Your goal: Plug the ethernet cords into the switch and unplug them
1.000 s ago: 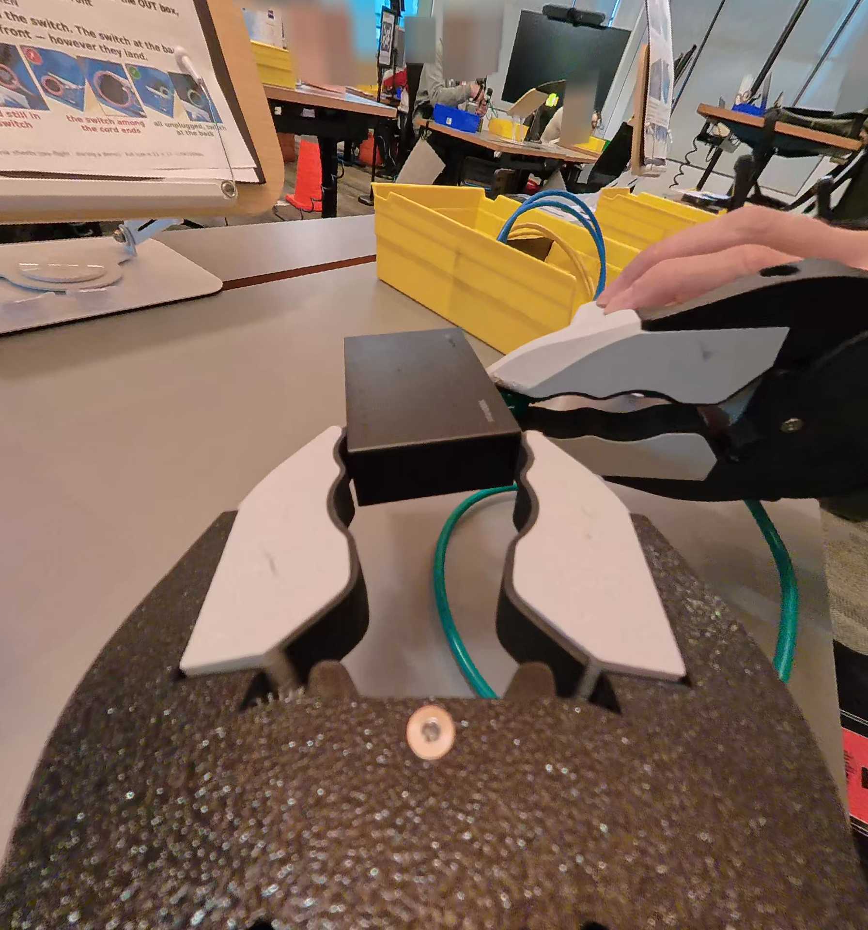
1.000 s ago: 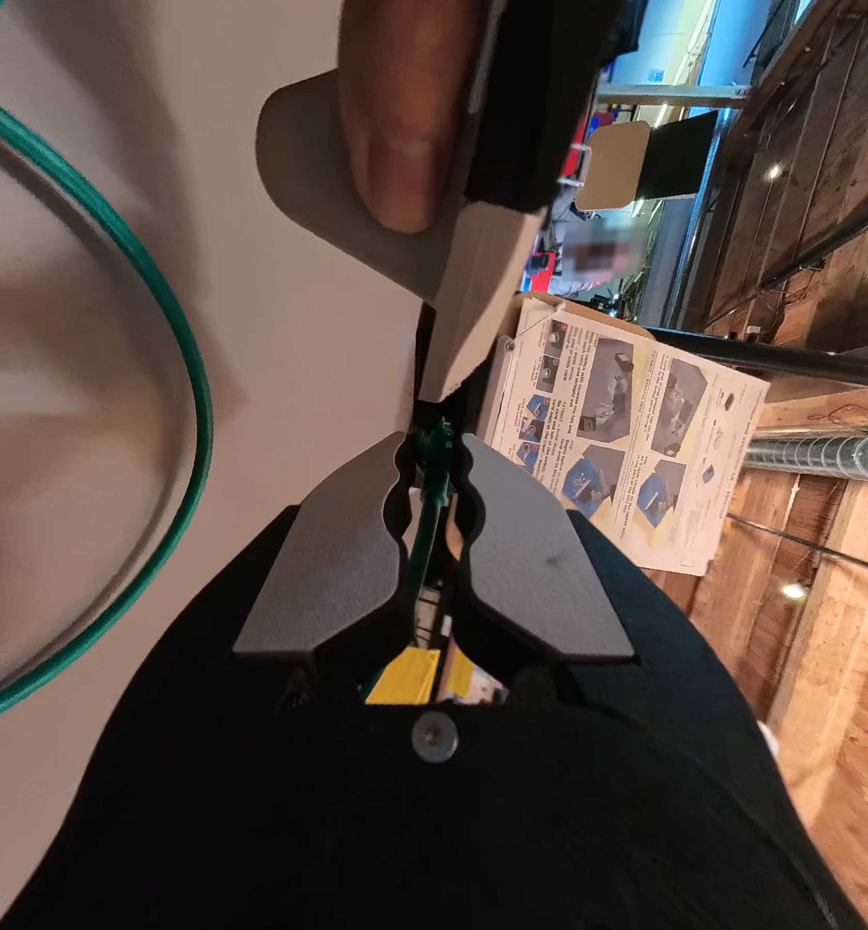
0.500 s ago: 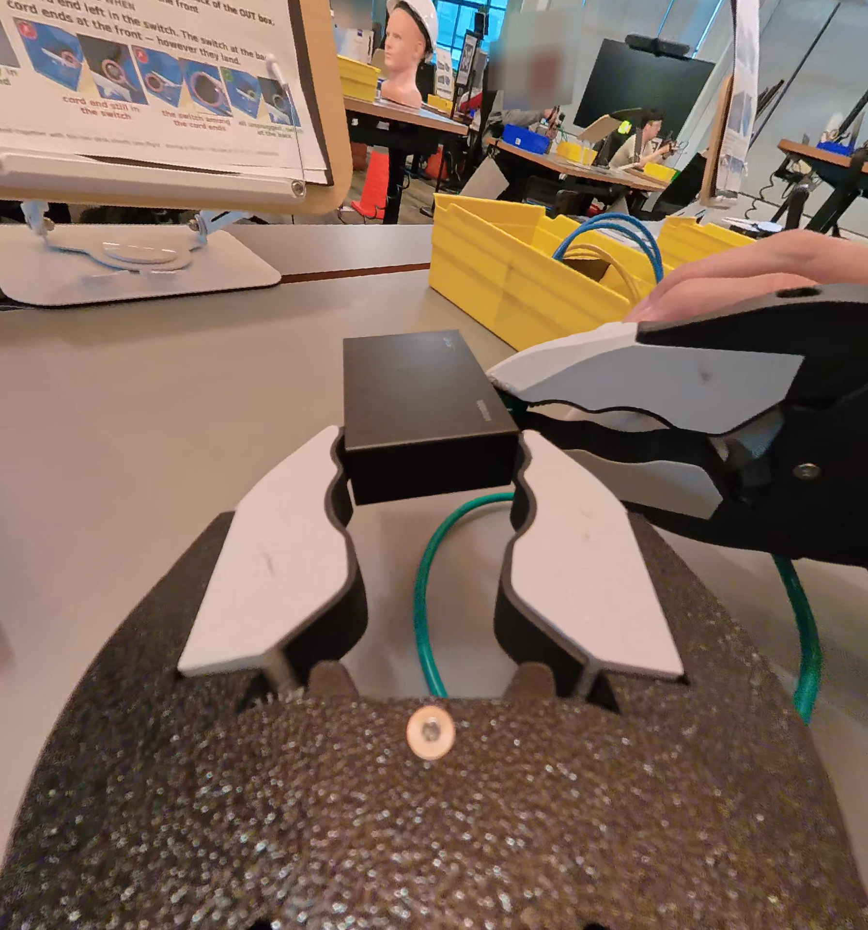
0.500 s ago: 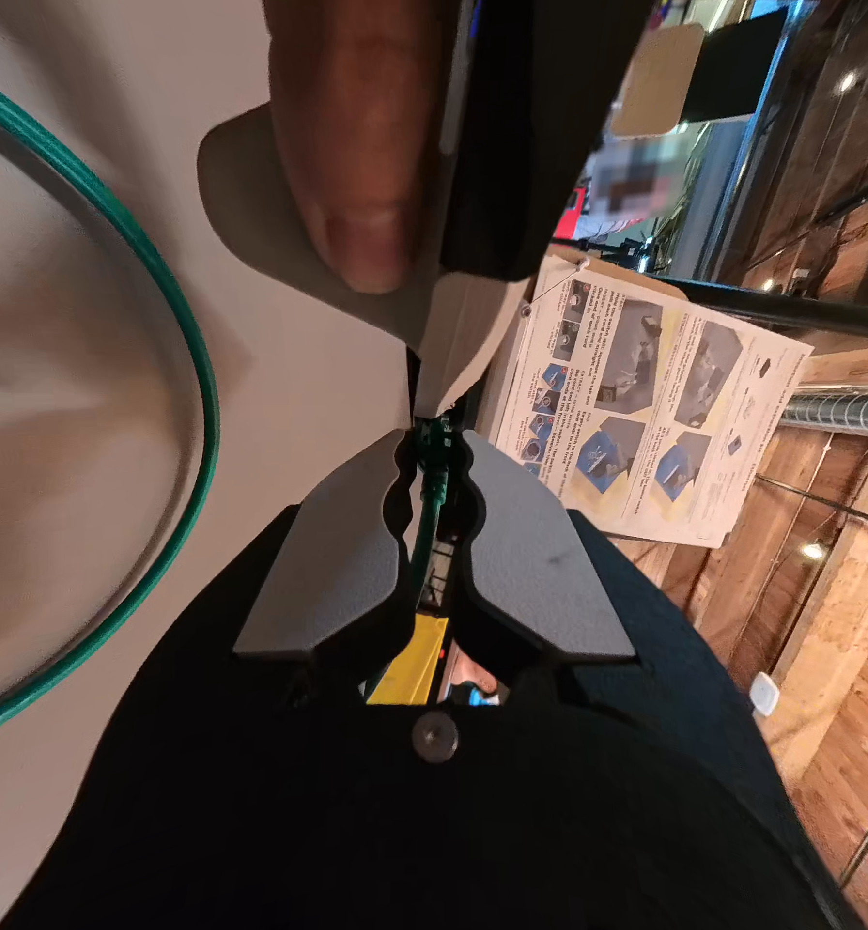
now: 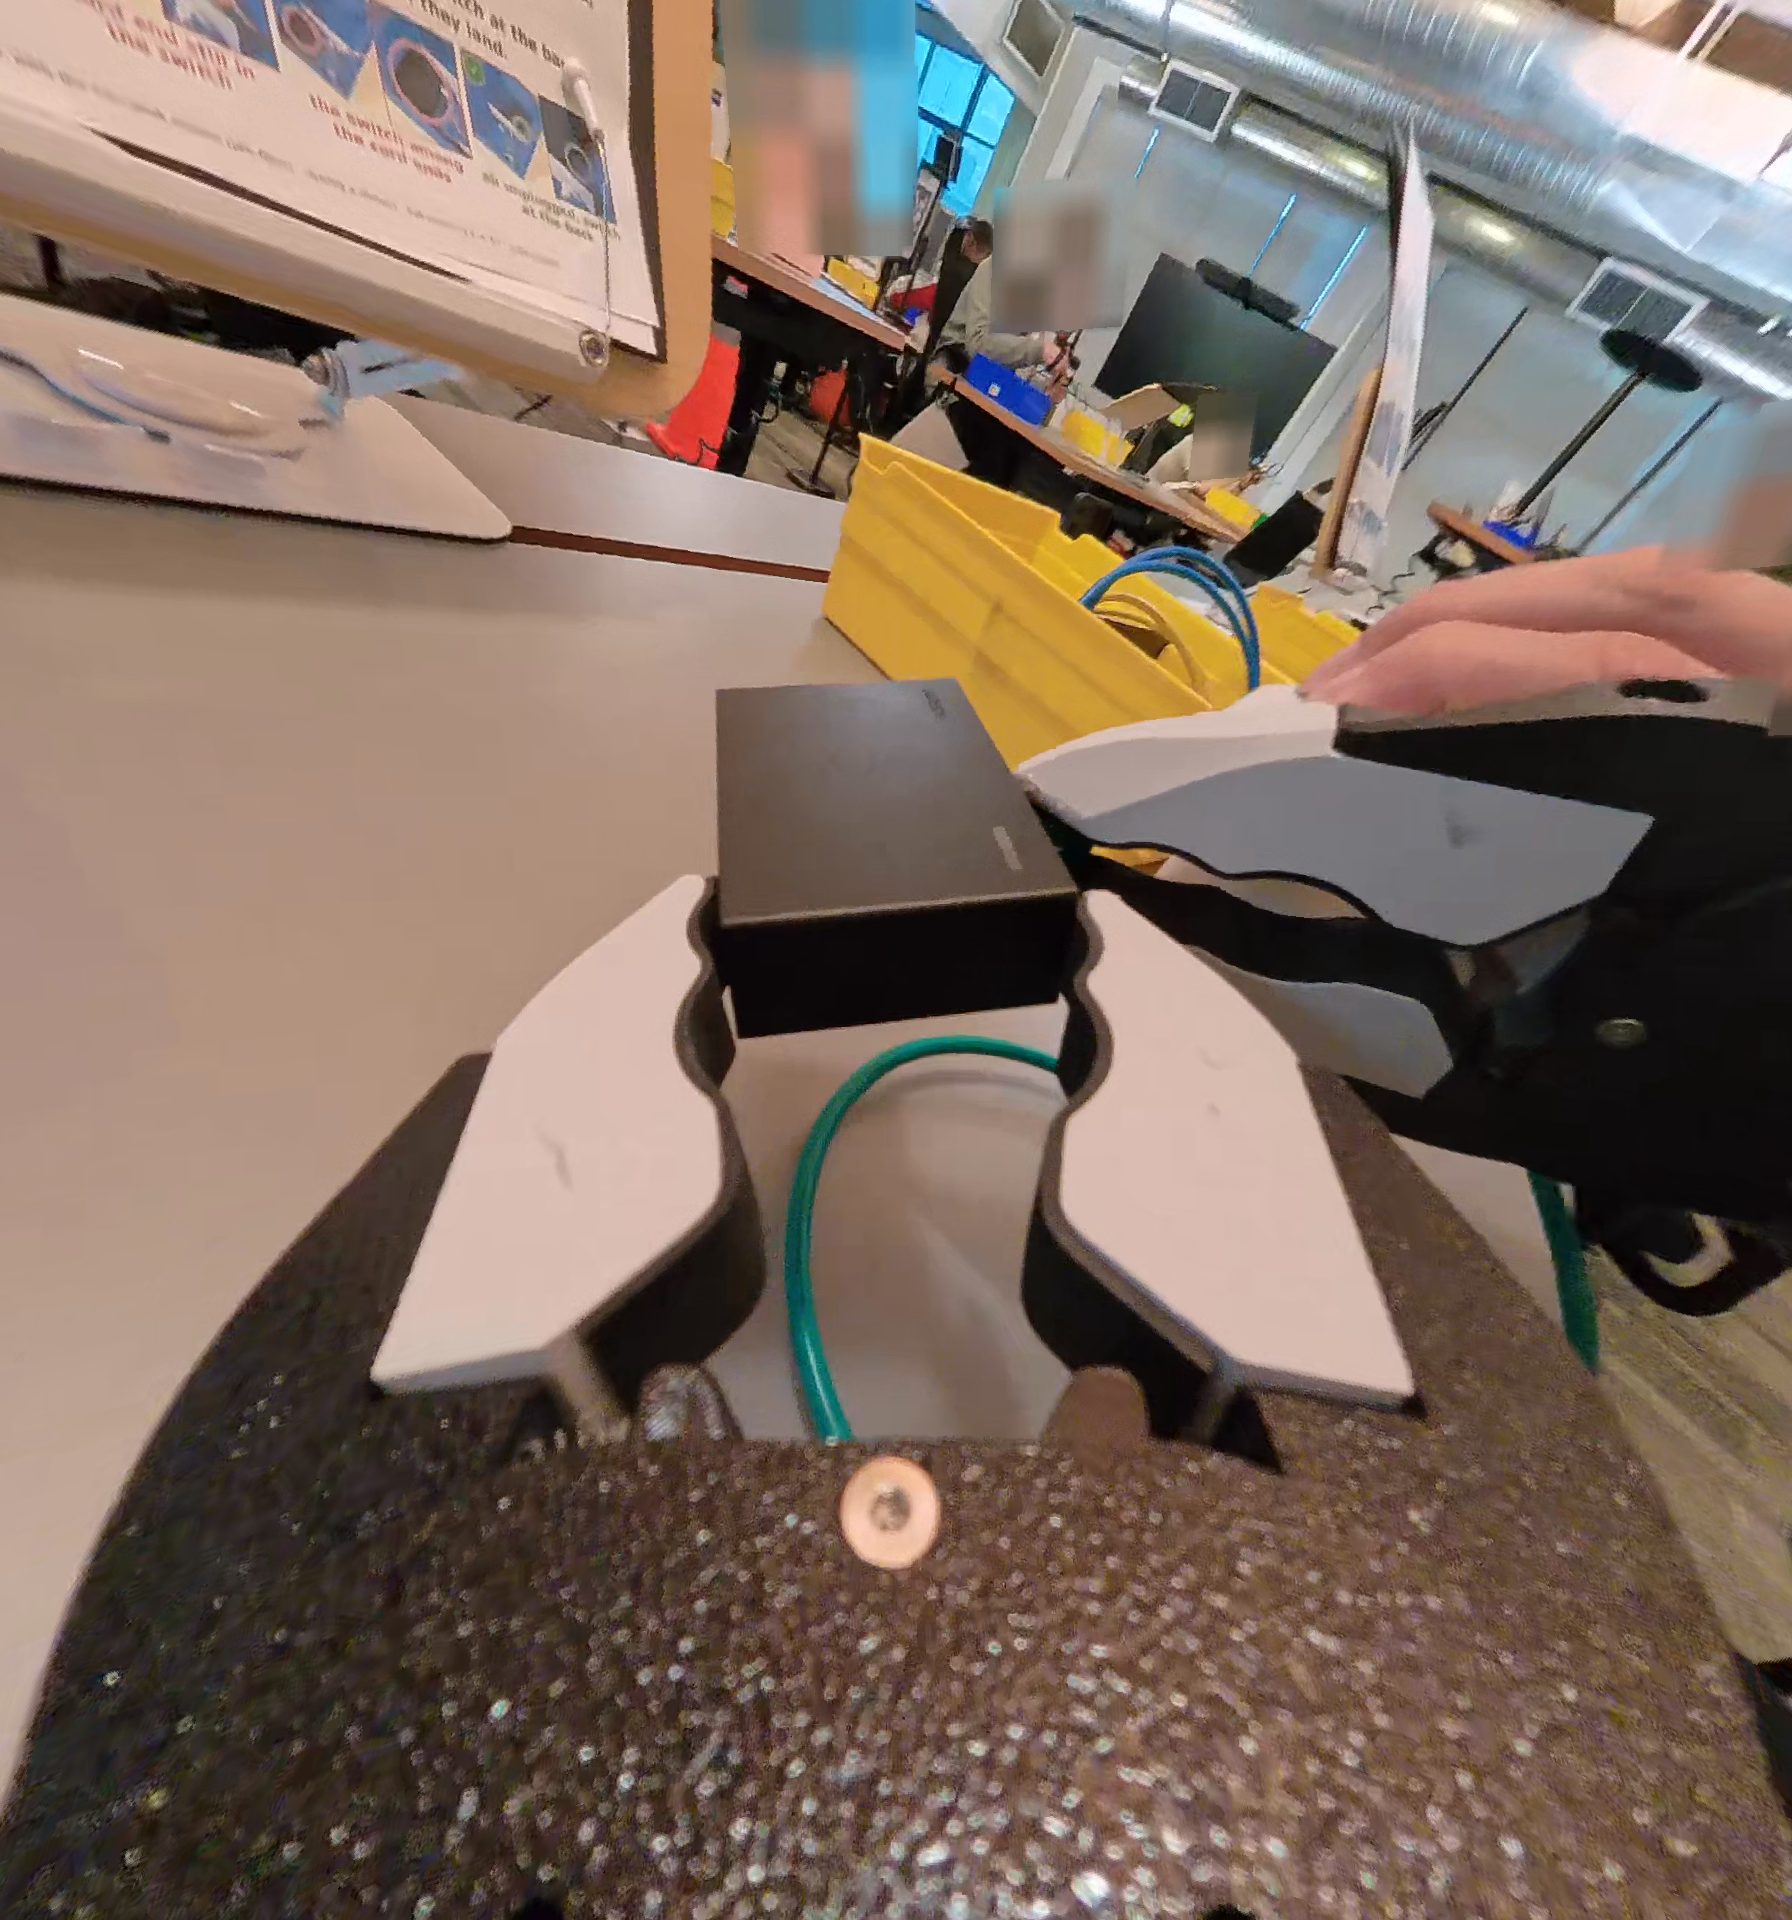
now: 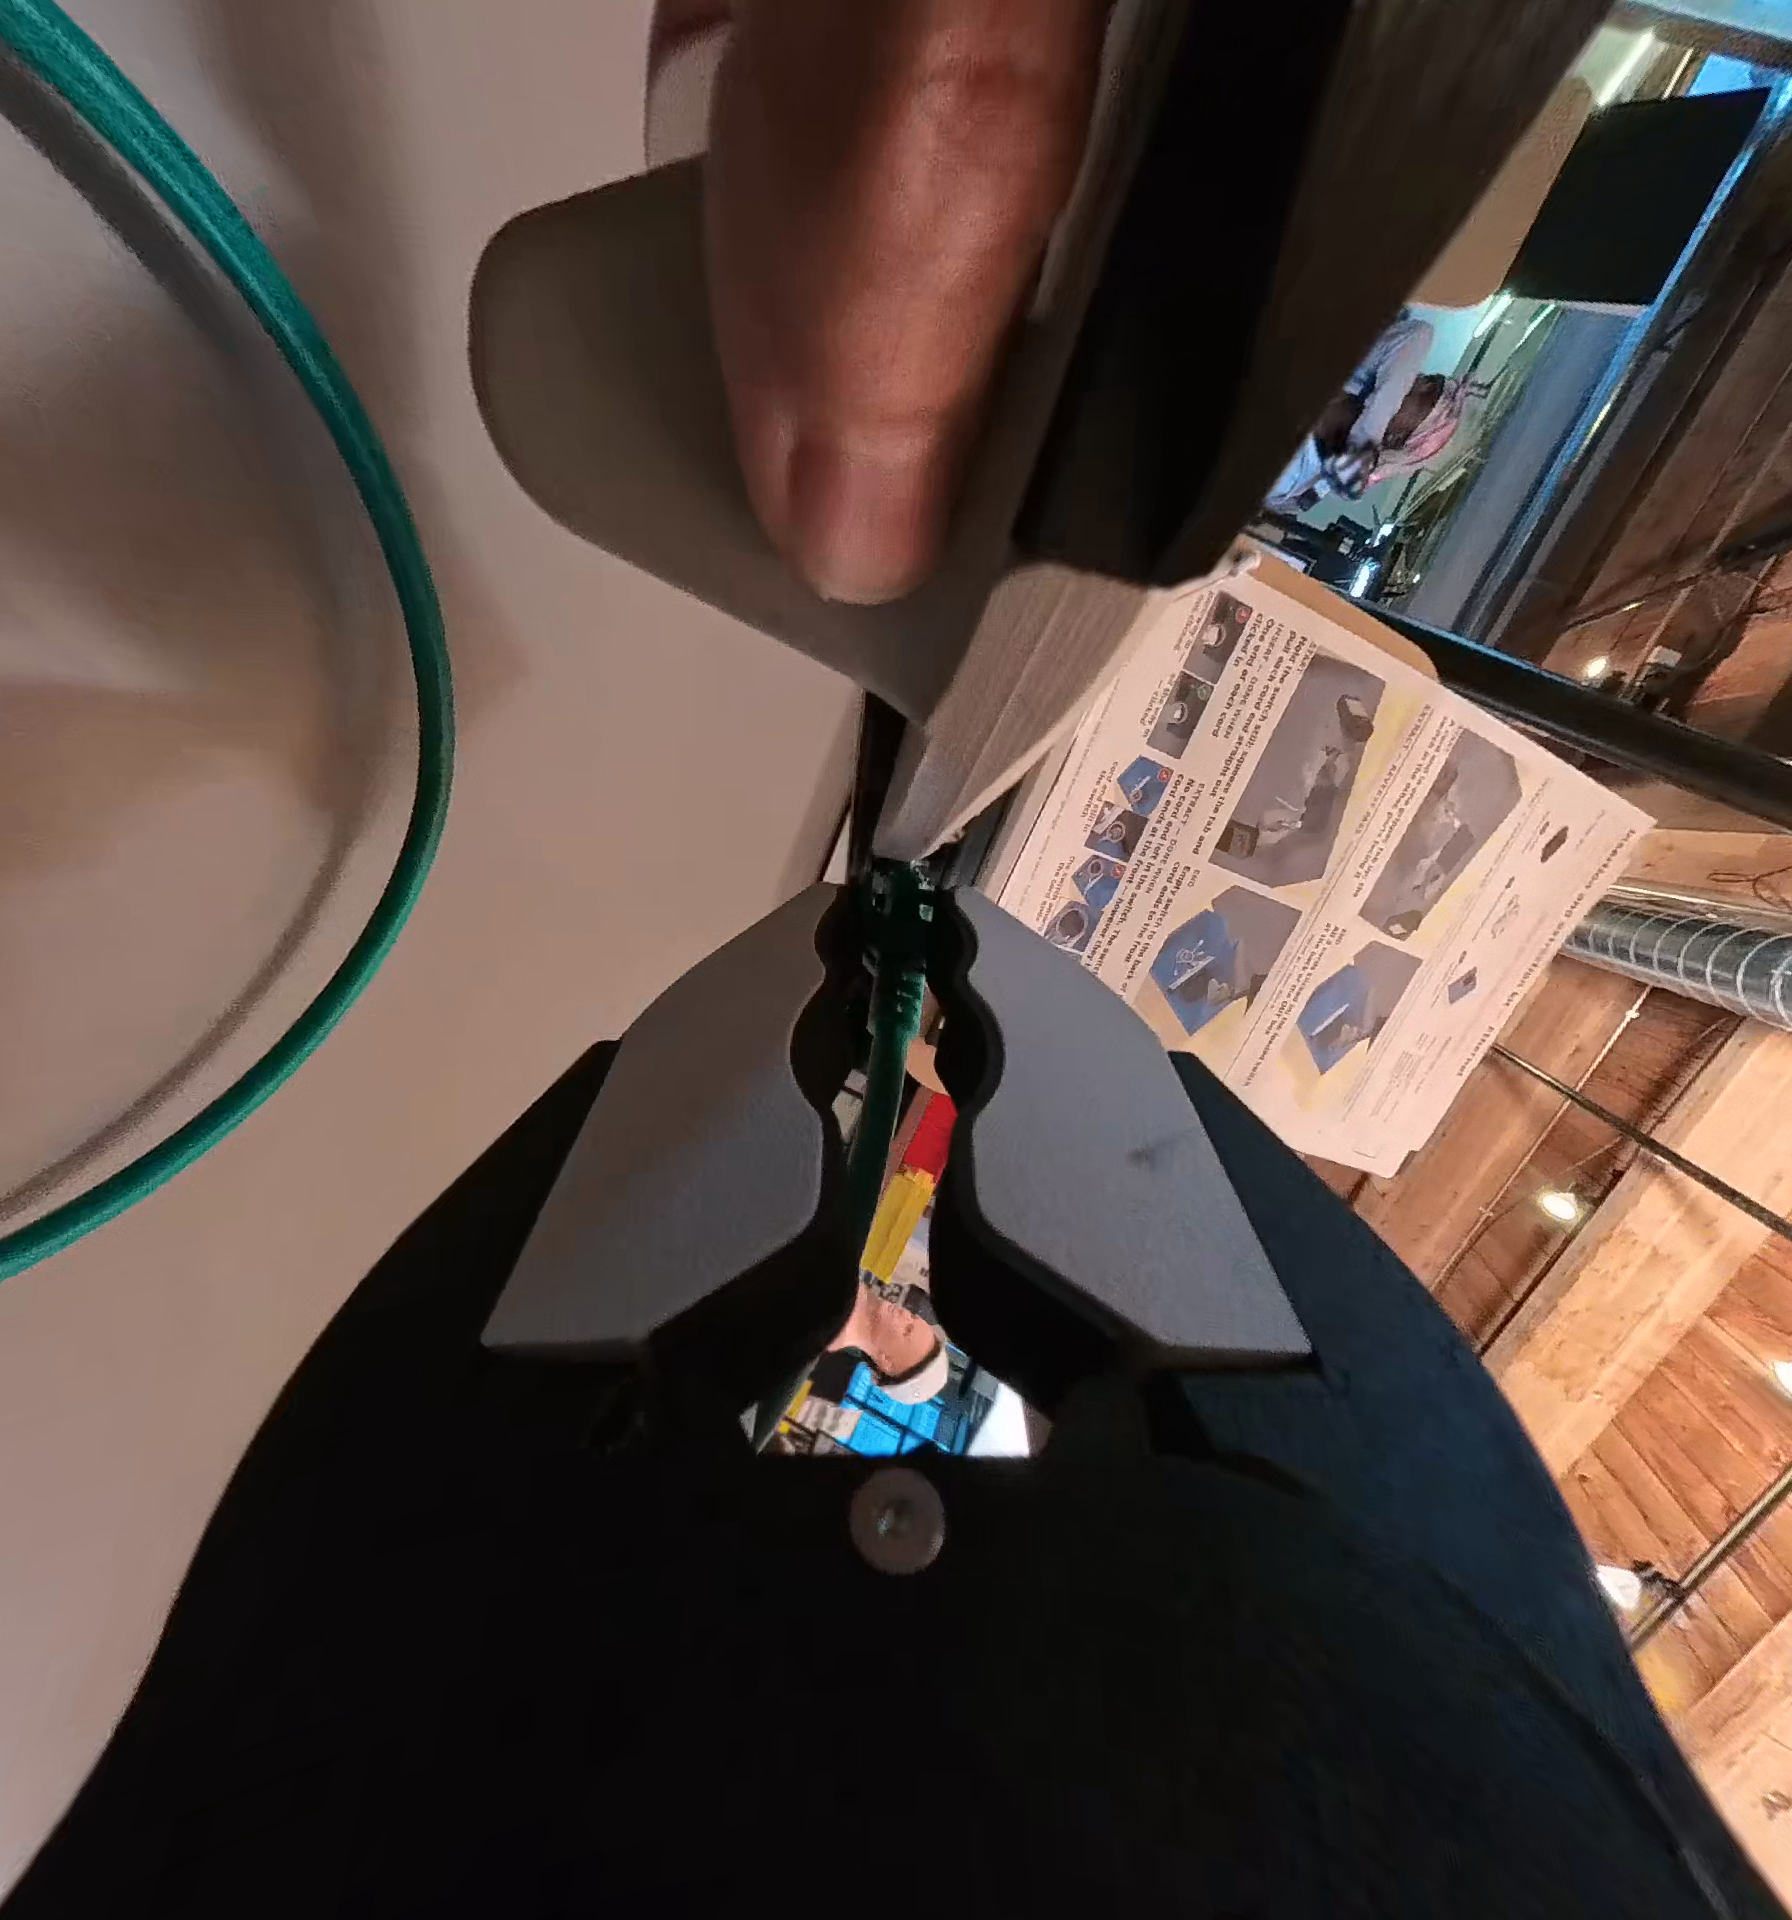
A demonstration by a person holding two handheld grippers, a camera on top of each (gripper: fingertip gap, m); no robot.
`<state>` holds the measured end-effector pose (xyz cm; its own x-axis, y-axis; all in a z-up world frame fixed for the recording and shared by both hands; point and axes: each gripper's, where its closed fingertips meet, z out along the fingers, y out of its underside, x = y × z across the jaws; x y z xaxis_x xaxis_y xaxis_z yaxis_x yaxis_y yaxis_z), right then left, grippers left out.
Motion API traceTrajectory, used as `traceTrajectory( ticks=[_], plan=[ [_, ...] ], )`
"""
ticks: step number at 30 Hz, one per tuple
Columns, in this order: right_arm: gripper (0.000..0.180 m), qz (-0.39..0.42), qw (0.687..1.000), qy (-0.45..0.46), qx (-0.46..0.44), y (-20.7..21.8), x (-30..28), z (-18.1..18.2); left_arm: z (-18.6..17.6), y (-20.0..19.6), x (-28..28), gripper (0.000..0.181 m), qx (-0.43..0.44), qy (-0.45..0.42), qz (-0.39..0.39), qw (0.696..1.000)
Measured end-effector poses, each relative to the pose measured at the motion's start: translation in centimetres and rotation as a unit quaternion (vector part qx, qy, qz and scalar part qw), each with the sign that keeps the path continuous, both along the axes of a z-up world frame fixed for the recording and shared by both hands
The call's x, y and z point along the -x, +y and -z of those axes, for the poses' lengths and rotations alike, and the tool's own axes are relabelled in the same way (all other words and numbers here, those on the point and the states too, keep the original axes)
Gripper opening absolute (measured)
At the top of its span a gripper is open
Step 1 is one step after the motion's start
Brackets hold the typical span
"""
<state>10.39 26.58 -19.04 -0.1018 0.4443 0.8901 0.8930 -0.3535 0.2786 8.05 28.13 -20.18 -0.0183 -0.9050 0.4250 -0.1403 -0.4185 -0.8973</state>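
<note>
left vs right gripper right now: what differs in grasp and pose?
The left gripper clamps the black switch with its jaws spread wide; the right gripper pinches the green cord at its plug, jaws nearly closed. Left lies level; right is rolled on its side, reaching in from the switch's right. Both are shut on something.

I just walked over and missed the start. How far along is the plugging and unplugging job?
Done: left gripper clamps the black switch. In hand: right gripper pinches the green cord plug at the switch's side; whether it is seated is hidden. Left: the blue cord in the yellow bin.
</note>
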Motion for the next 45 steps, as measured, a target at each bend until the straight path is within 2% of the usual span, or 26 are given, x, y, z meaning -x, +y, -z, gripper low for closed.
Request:
traceTrajectory(
  ticks=[7,8,10,11,14,16,19,20,23,26,29,31,33,34,35,38,40,42,45],
  plan=[
    [0.014,0.028,0.997,0.066,-0.010,0.8,0.3,-0.1,-0.6,1.0,0.4,0.061,-0.081,0.014,-0.037,0.996],
    [0.014,0.035,0.997,0.072,-0.006,0.8,0.3,0.2,-0.5,1.0,0.4,0.061,-0.077,0.018,-0.040,0.996],
    [0.014,0.031,0.998,0.051,0.012,0.7,0.4,0.7,0.1,0.9,0.4,0.061,-0.008,0.010,-0.019,1.000],
    [0.013,0.024,0.999,0.026,0.018,0.7,0.3,0.7,0.4,0.8,0.4,0.061,-0.001,0.010,-0.015,1.000],
    [0.014,0.017,0.999,0.024,0.021,0.3,0.2,0.3,0.2,0.4,0.1,0.061,0.043,-0.003,0.000,0.999],
    [0.014,0.022,0.999,0.032,0.026,0.2,0.1,0.4,0.2,0.4,0.1,0.061,0.025,0.000,0.000,1.000],
    [0.014,0.018,0.999,0.017,0.021,0.3,0.1,0.4,0.0,0.5,0.2,0.061,-0.066,0.015,-0.028,0.997],
    [0.014,0.022,0.999,0.018,0.019,0.3,0.1,0.4,-0.2,0.6,0.2,0.061,-0.070,0.012,-0.035,0.997],
    [0.014,0.021,0.999,0.034,0.015,0.4,0.2,0.2,-0.1,0.6,0.1,0.061,0.015,-0.010,-0.013,1.000],
    [0.014,0.011,1.000,0.011,0.015,0.5,0.2,0.3,0.1,0.7,0.2,0.061,-0.010,0.003,-0.018,1.000],
    [0.014,0.006,0.999,-0.009,0.036,0.2,0.2,0.5,0.6,0.3,0.1,0.061,0.033,0.001,-0.001,0.999],
    [0.014,0.002,0.999,-0.002,0.039,0.1,0.0,0.3,0.4,0.2,0.0,0.061,0.021,-0.001,-0.002,1.000],
    [0.014,0.019,0.997,0.072,0.022,0.2,0.1,-0.2,-0.5,0.4,0.1,0.061,-0.044,-0.002,-0.016,0.999],
    [0.014,0.011,0.998,0.069,0.009,0.4,0.3,-0.6,-1.0,0.6,0.3,0.061,-0.079,-0.001,-0.027,0.997],
    [0.014,0.016,0.997,0.075,0.007,0.5,0.4,-0.6,-1.2,0.8,0.4,0.061,-0.074,0.001,-0.030,0.997],
    [0.014,0.008,0.998,0.052,0.019,0.7,0.6,-0.3,-0.6,0.8,0.4,0.061,0.017,-0.010,-0.011,1.000],
    [0.013,-0.013,1.000,0.018,0.006,0.9,0.7,-0.6,-0.9,0.8,0.5,0.061,0.003,-0.006,-0.018,1.000],
    [0.013,-0.012,0.998,0.058,-0.004,0.8,0.9,-0.8,-1.2,0.8,0.6,0.061,0.000,-0.002,-0.016,1.000],
    [0.014,-0.036,0.999,0.024,-0.018,0.8,1.1,-1.3,-1.7,0.7,0.7,0.061,-0.002,0.004,-0.018,1.000]
  ],
)
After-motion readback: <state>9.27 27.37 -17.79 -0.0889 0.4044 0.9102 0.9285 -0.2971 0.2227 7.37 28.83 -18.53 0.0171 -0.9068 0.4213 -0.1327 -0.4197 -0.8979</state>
